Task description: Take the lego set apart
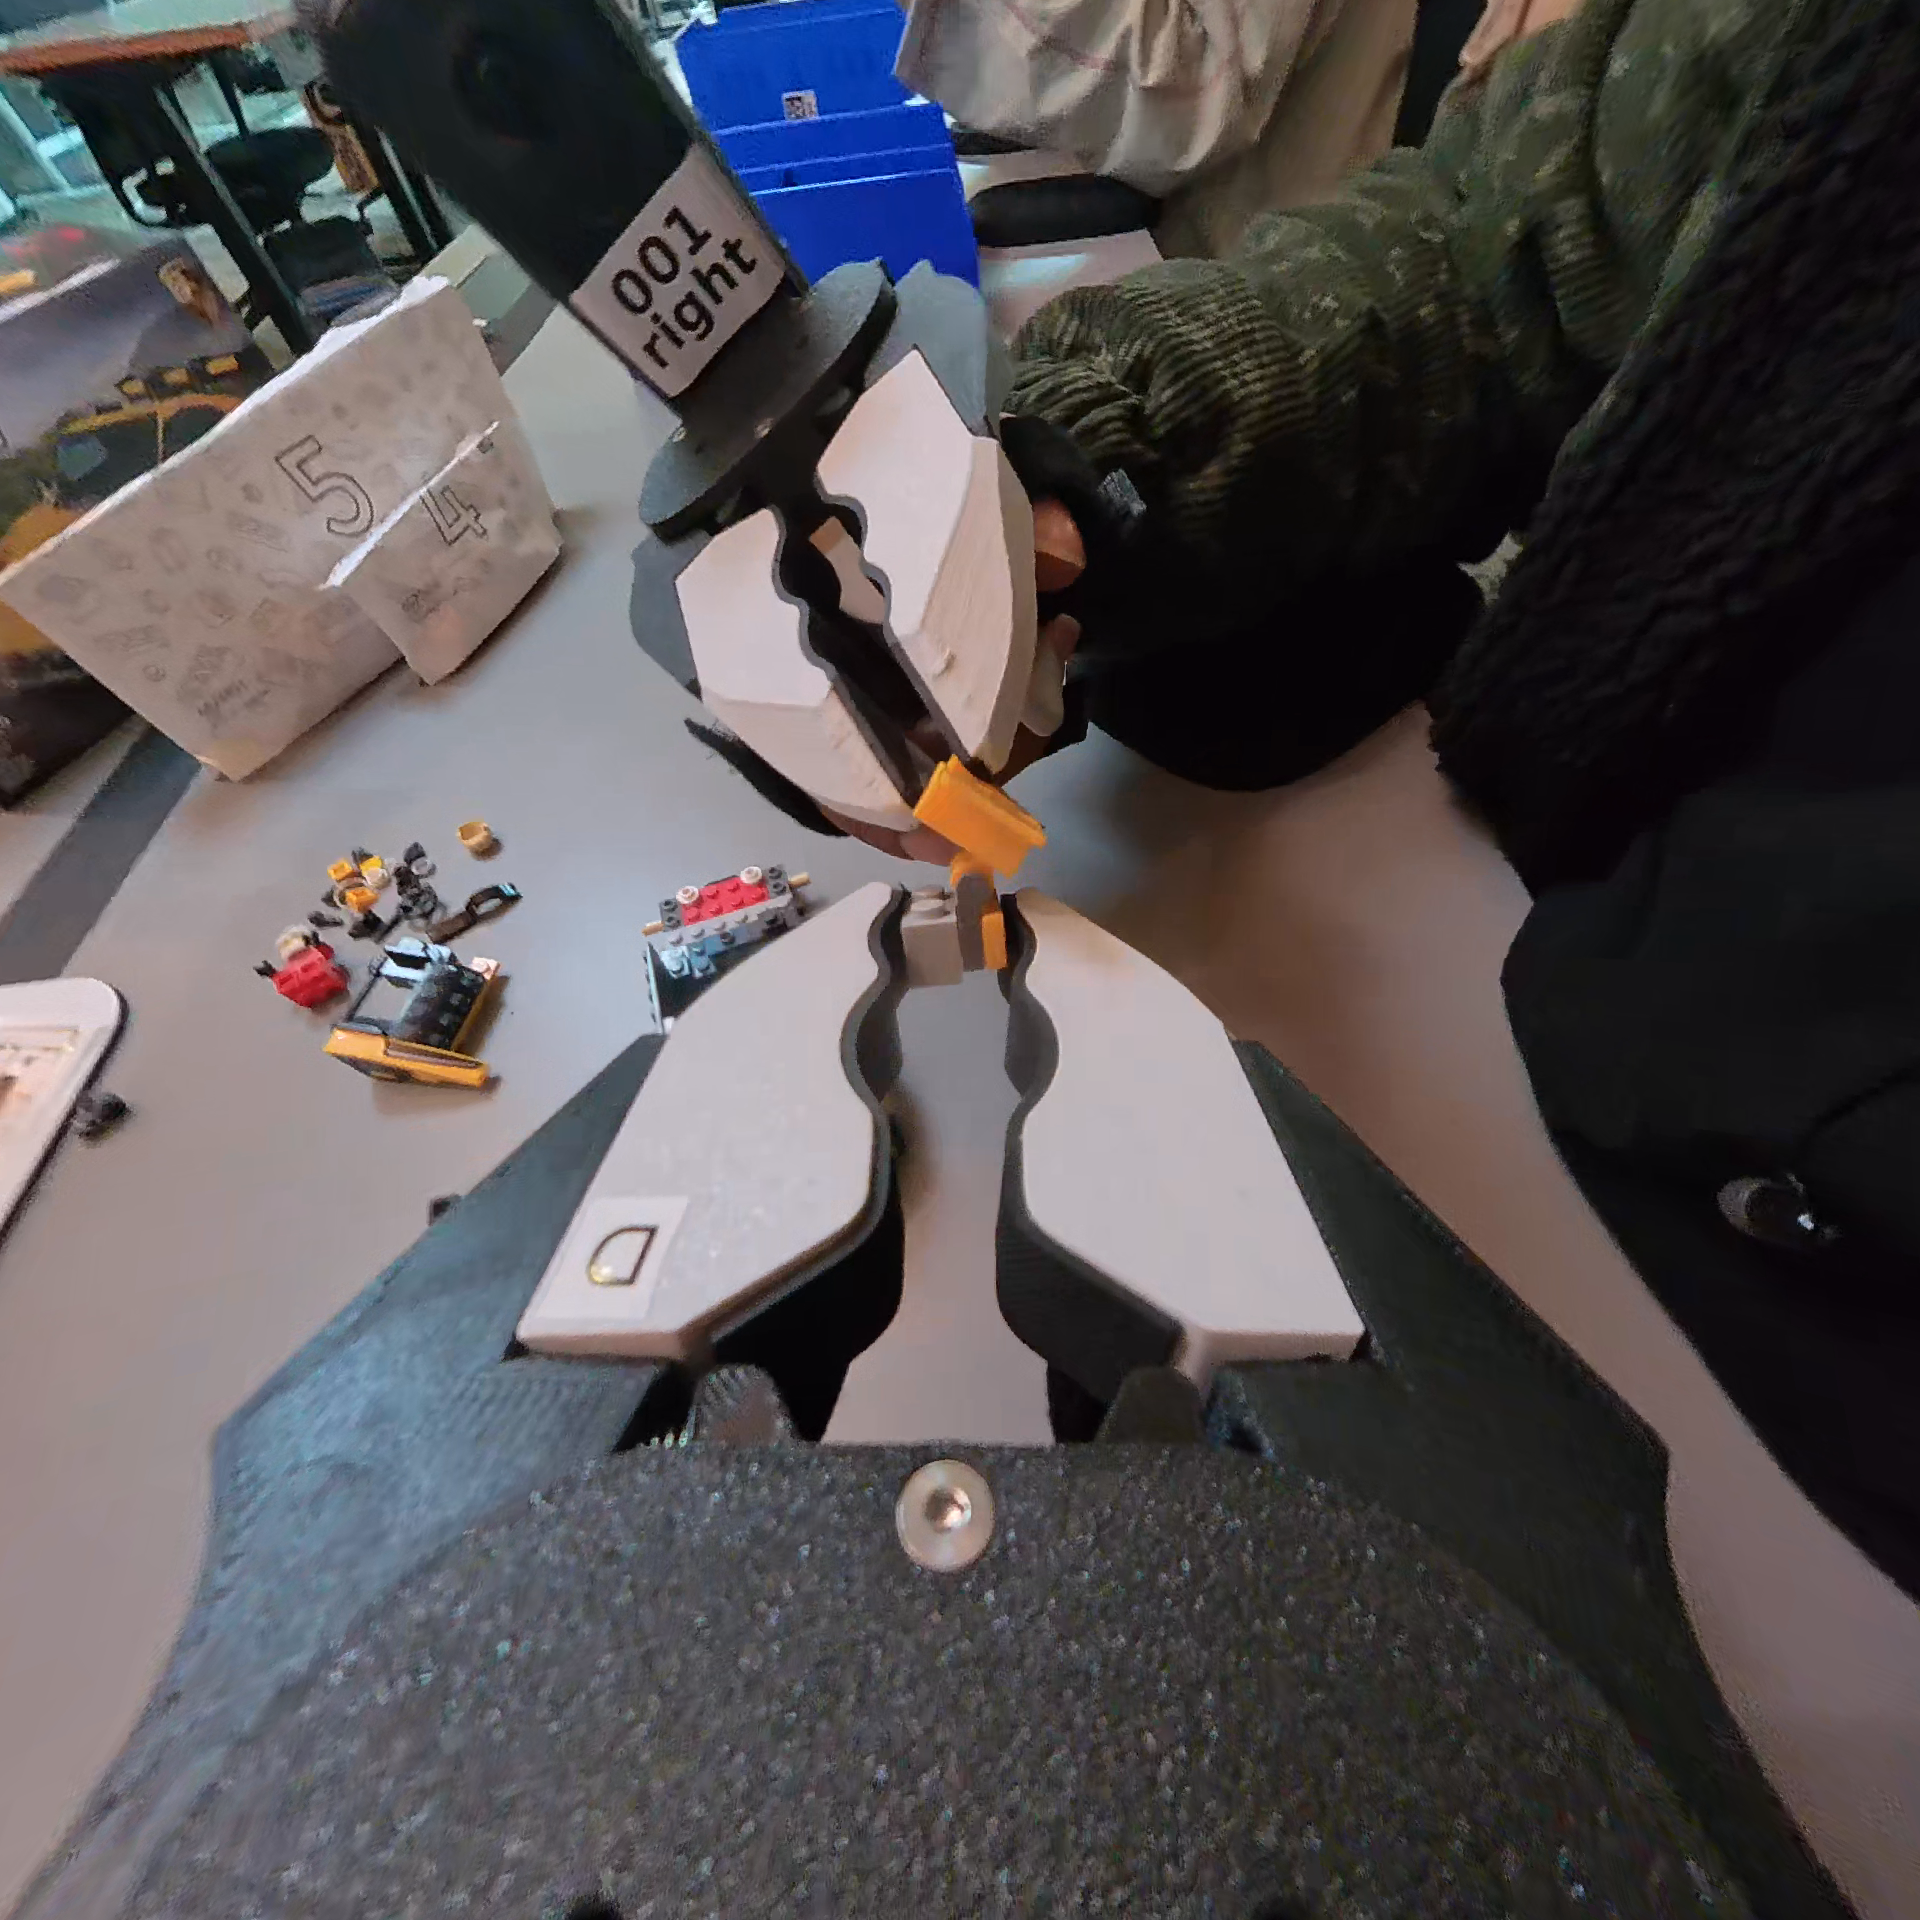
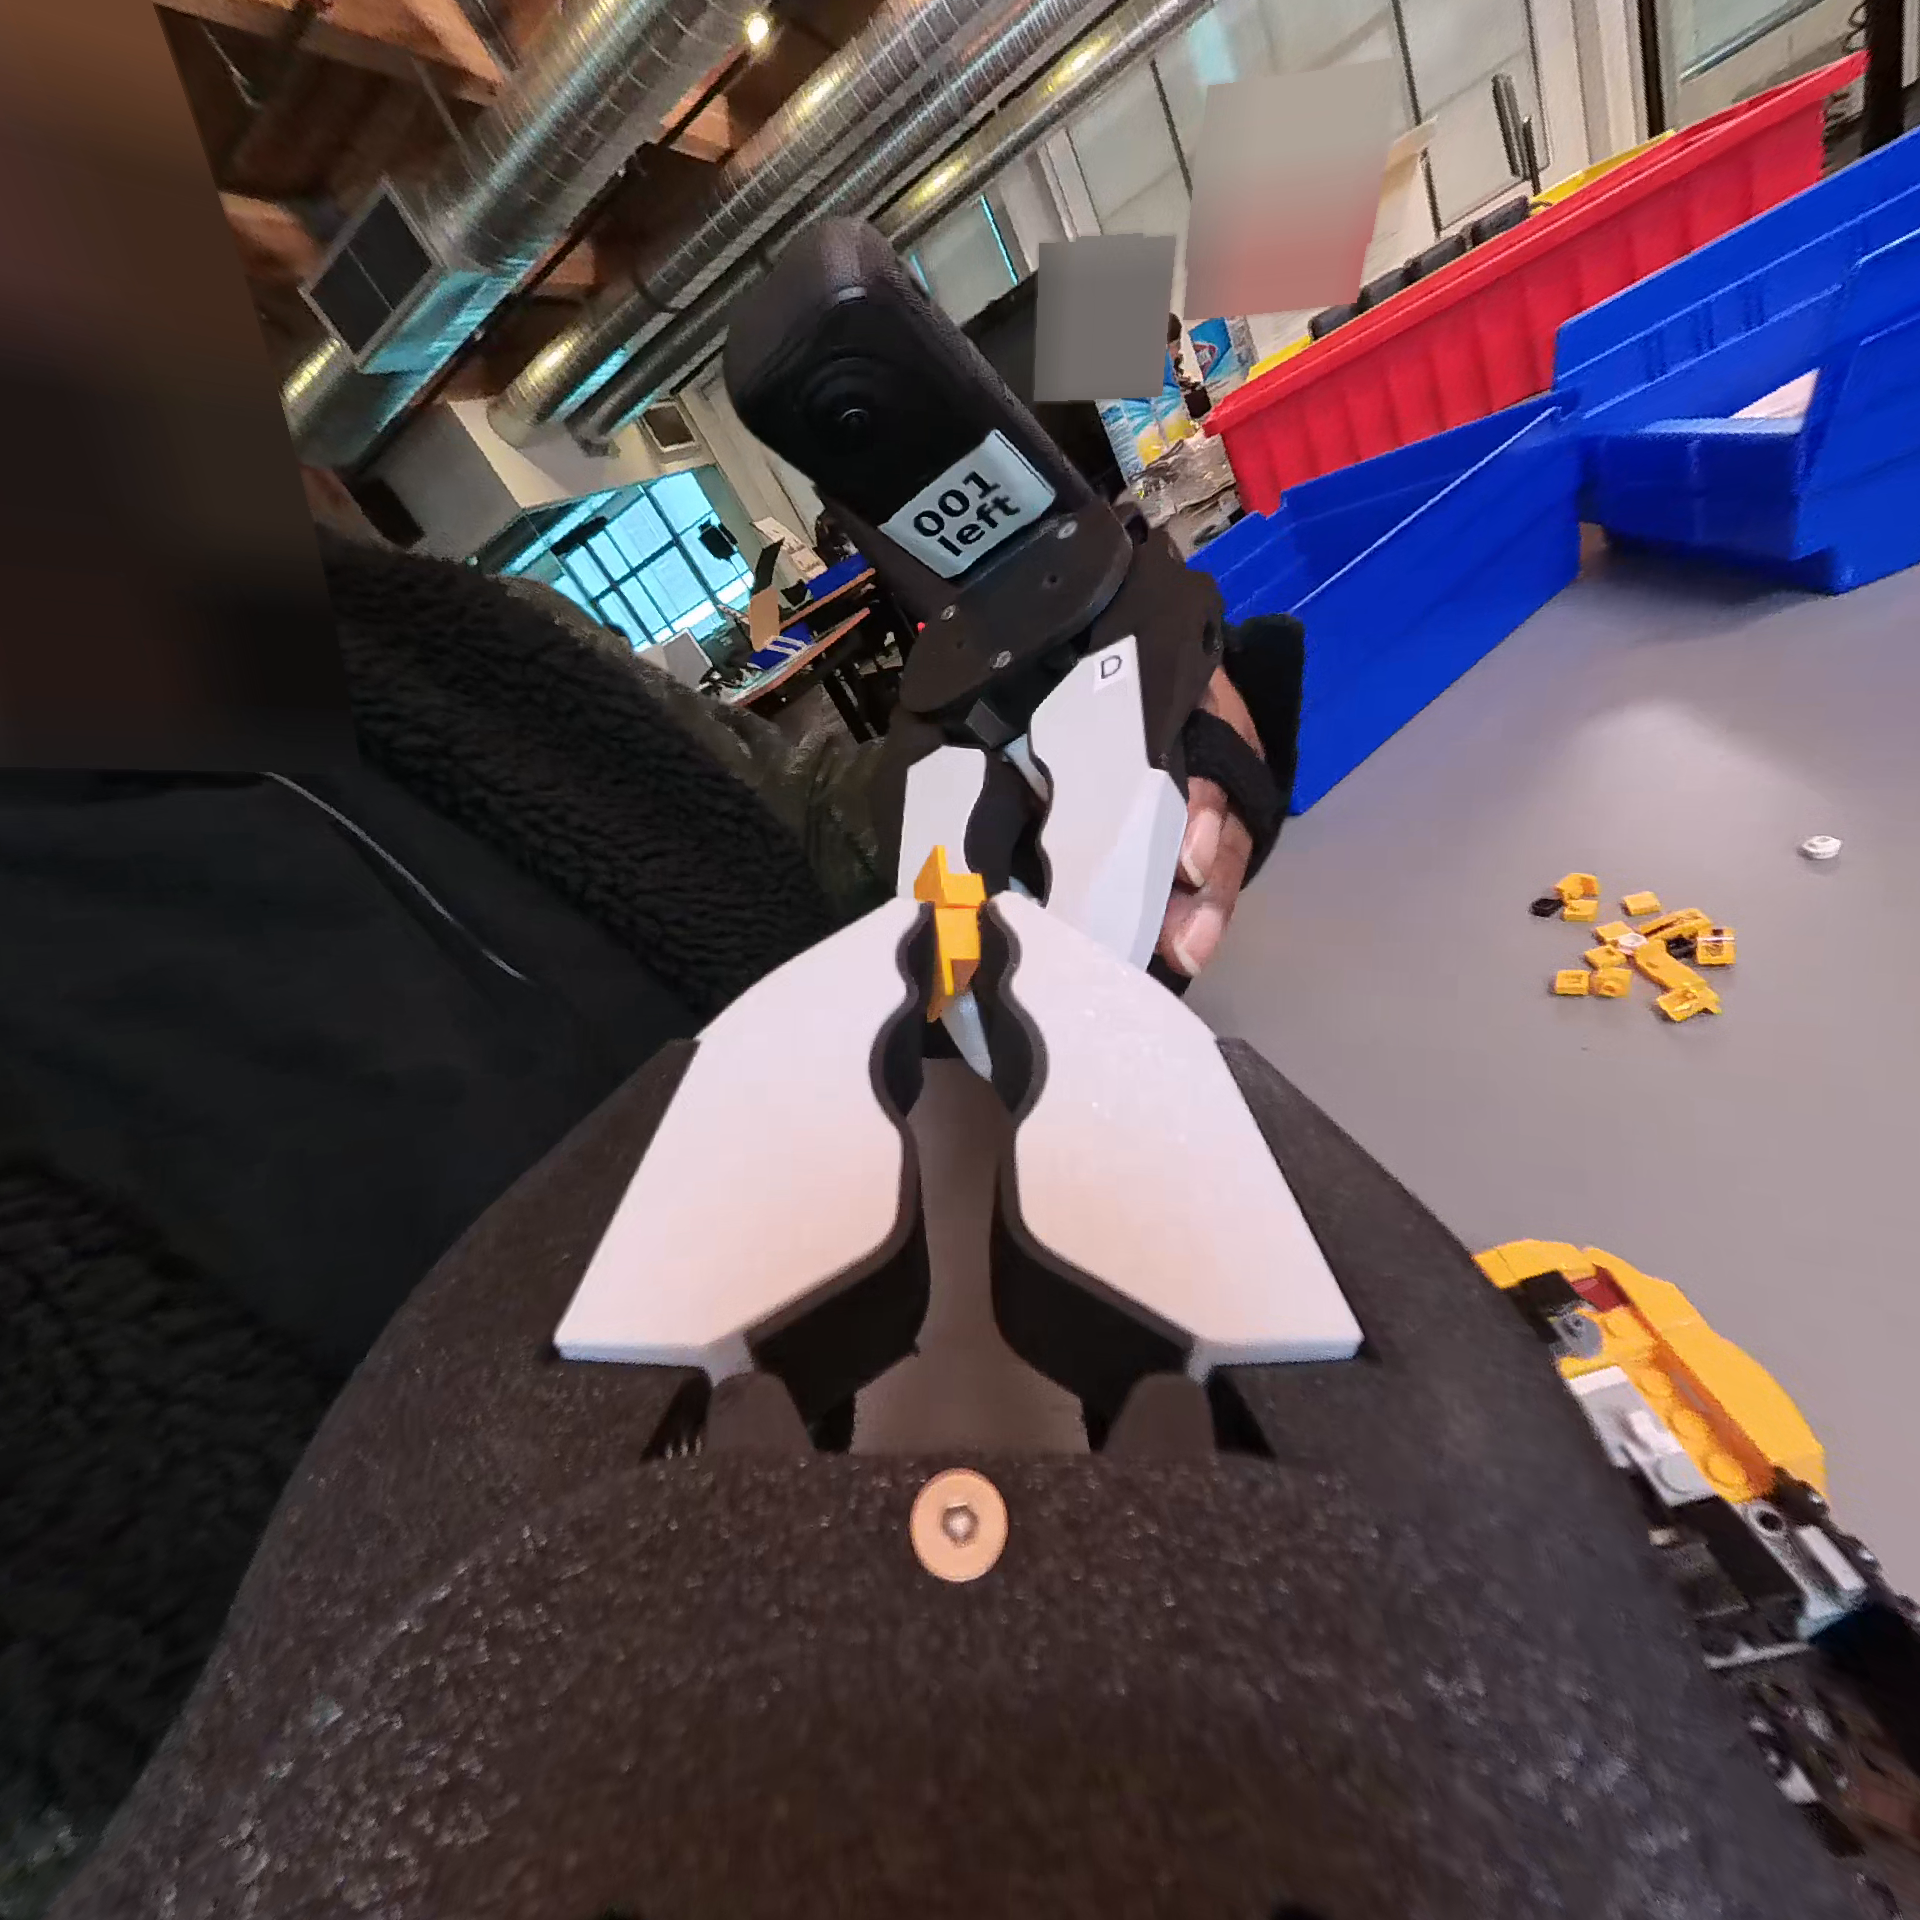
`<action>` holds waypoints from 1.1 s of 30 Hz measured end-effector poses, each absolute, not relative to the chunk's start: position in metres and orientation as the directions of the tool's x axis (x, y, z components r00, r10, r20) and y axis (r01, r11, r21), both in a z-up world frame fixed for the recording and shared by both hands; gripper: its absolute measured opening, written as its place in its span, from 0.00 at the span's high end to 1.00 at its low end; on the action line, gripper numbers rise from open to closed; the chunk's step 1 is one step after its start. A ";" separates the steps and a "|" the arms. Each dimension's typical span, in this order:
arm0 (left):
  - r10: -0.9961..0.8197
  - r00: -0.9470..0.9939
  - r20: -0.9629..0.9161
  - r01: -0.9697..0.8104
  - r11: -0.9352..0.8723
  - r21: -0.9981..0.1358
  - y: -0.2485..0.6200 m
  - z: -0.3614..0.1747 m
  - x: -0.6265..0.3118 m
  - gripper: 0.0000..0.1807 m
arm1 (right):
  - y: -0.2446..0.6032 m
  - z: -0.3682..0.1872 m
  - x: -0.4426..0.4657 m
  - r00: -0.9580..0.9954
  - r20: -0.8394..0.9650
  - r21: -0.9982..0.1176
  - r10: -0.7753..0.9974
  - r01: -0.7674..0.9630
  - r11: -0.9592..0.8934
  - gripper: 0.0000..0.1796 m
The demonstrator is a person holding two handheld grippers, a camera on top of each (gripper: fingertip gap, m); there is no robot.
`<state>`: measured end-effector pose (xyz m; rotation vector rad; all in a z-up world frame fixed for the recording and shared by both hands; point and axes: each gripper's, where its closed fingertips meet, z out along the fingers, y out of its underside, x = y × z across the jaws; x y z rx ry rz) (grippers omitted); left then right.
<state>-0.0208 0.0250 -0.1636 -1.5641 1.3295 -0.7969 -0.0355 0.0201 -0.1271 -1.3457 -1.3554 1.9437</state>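
Note:
In the left wrist view my left gripper (image 1: 954, 914) is shut on a small grey-and-orange lego piece (image 1: 935, 940) held above the grey table (image 1: 582, 644). My right gripper (image 1: 951, 774) comes down from above, shut on an orange plate piece (image 1: 982, 816) that touches the top of the left one's piece. I cannot tell whether the two are still joined. In the right wrist view my right gripper (image 2: 953, 914) pinches the orange piece (image 2: 954, 940). The left gripper's white fingers (image 2: 1112, 831) meet it from behind.
Loose small parts (image 1: 384, 883), a black-and-orange sub-assembly (image 1: 426, 1023) and a grey-red chassis (image 1: 727, 914) lie on the table. Two numbered paper bags (image 1: 260, 582) stand behind them. A pile of orange pieces (image 2: 1642, 945), a yellow car body (image 2: 1662, 1403) and blue bins (image 2: 1455, 582) are nearby. Less than 4 cm separates the two grippers' tips. The black-and-orange sub-assembly (image 1: 426, 1023) sits 20 centimetres or so from the ends of my left fingers.

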 end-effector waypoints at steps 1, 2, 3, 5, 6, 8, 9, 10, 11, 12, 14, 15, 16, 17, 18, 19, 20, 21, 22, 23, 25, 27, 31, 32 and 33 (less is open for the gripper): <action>-0.972 0.229 -0.052 -0.381 -0.040 -0.924 0.024 -0.165 -0.022 0.91 | 0.020 -0.128 -0.036 -0.436 -0.467 -0.883 0.769 0.179 -0.434 0.96; -0.970 0.244 -0.018 -0.372 -0.076 -0.925 0.023 -0.167 -0.023 0.91 | 0.021 -0.130 -0.037 -0.419 -0.456 -0.889 0.785 0.176 -0.423 0.96; -0.966 0.259 0.021 -0.361 -0.117 -0.925 0.023 -0.169 -0.024 0.91 | 0.023 -0.133 -0.037 -0.395 -0.444 -0.896 0.804 0.176 -0.408 0.96; -0.953 0.288 0.089 -0.321 -0.183 -0.929 0.024 -0.171 -0.029 0.91 | 0.028 -0.138 -0.039 -0.339 -0.417 -0.909 0.843 0.172 -0.381 0.95; -0.945 0.307 0.114 -0.302 -0.210 -0.930 0.027 -0.172 -0.032 0.91 | 0.032 -0.140 -0.039 -0.304 -0.400 -0.916 0.864 0.169 -0.365 0.95; -0.928 0.348 0.132 -0.268 -0.233 -0.935 0.034 -0.172 -0.037 0.91 | 0.043 -0.145 -0.040 -0.223 -0.345 -0.936 0.912 0.158 -0.316 0.95; -0.923 0.364 0.126 -0.264 -0.232 -0.936 0.037 -0.171 -0.039 0.91 | 0.045 -0.145 -0.039 -0.204 -0.314 -0.946 0.927 0.153 -0.287 0.94; -0.921 0.374 0.112 -0.266 -0.222 -0.938 0.039 -0.171 -0.041 0.91 | 0.046 -0.145 -0.038 -0.189 -0.283 -0.955 0.940 0.148 -0.258 0.93; -0.919 0.383 0.095 -0.272 -0.210 -0.939 0.040 -0.171 -0.041 0.91 | 0.047 -0.144 -0.037 -0.172 -0.246 -0.964 0.954 0.142 -0.223 0.91; -0.916 0.394 0.075 -0.283 -0.198 -0.939 0.041 -0.172 -0.042 0.91 | 0.048 -0.144 -0.036 -0.156 -0.204 -0.973 0.966 0.138 -0.183 0.90; -0.910 0.413 0.040 -0.309 -0.181 -0.934 0.043 -0.176 -0.042 0.91 | 0.046 -0.143 -0.036 -0.134 -0.114 -0.986 0.984 0.140 -0.095 0.86; -0.905 0.424 0.023 -0.322 -0.175 -0.930 0.045 -0.178 -0.042 0.91 | 0.044 -0.144 -0.036 -0.128 -0.065 -0.988 0.990 0.149 -0.046 0.85; -0.901 0.435 0.003 -0.339 -0.166 -0.926 0.046 -0.180 -0.041 0.91 | 0.043 -0.146 -0.037 -0.115 -0.007 -0.987 0.993 0.163 0.012 0.84; -0.894 0.447 -0.024 -0.361 -0.156 -0.919 0.047 -0.182 -0.041 0.91 | 0.043 -0.149 -0.037 -0.102 0.062 -0.980 0.993 0.180 0.080 0.83; -0.890 0.453 -0.055 -0.384 -0.140 -0.913 0.048 -0.184 -0.040 0.91 | 0.042 -0.152 -0.038 -0.088 0.138 -0.968 0.987 0.201 0.153 0.83; -0.887 0.454 -0.084 -0.404 -0.122 -0.907 0.048 -0.186 -0.039 0.91 | 0.042 -0.155 -0.040 -0.069 0.213 -0.949 0.975 0.223 0.223 0.83; -0.886 0.451 -0.107 -0.421 -0.105 -0.901 0.048 -0.187 -0.038 0.91 | 0.043 -0.158 -0.041 -0.052 0.280 -0.928 0.959 0.242 0.284 0.83; -0.886 0.447 -0.125 -0.432 -0.091 -0.897 0.047 -0.188 -0.037 0.91 | 0.043 -0.162 -0.042 -0.040 0.335 -0.905 0.941 0.264 0.334 0.83; -0.885 0.445 -0.139 -0.440 -0.081 -0.894 0.047 -0.189 -0.035 0.91 | 0.043 -0.165 -0.043 -0.038 0.380 -0.883 0.924 0.283 0.374 0.84; -0.882 0.446 -0.151 -0.452 -0.077 -0.889 0.047 -0.191 -0.035 0.91 | 0.043 -0.169 -0.043 -0.043 0.414 -0.864 0.909 0.297 0.408 0.85; -0.885 0.433 -0.168 -0.466 -0.060 -0.883 0.047 -0.195 -0.034 0.91 | 0.041 -0.171 -0.043 -0.047 0.461 -0.840 0.886 0.299 0.453 0.90; -0.890 0.428 -0.161 -0.453 -0.057 -0.889 0.046 -0.196 -0.031 0.91 | 0.040 -0.172 -0.041 -0.058 0.475 -0.832 0.878 0.296 0.470 0.91; -0.898 0.423 -0.124 -0.475 -0.103 -0.874 0.051 -0.211 -0.036 0.80 | 0.042 -0.186 -0.032 -0.127 0.433 -0.807 0.892 0.387 0.447 0.91; -0.896 0.432 -0.103 -0.497 -0.141 -0.856 0.053 -0.219 -0.042 0.80 | 0.040 -0.196 -0.027 -0.173 0.379 -0.795 0.909 0.442 0.415 0.91; -0.899 0.432 -0.078 -0.518 -0.177 -0.837 0.054 -0.228 -0.047 0.79 | 0.038 -0.207 -0.021 -0.210 0.323 -0.779 0.923 0.495 0.385 0.91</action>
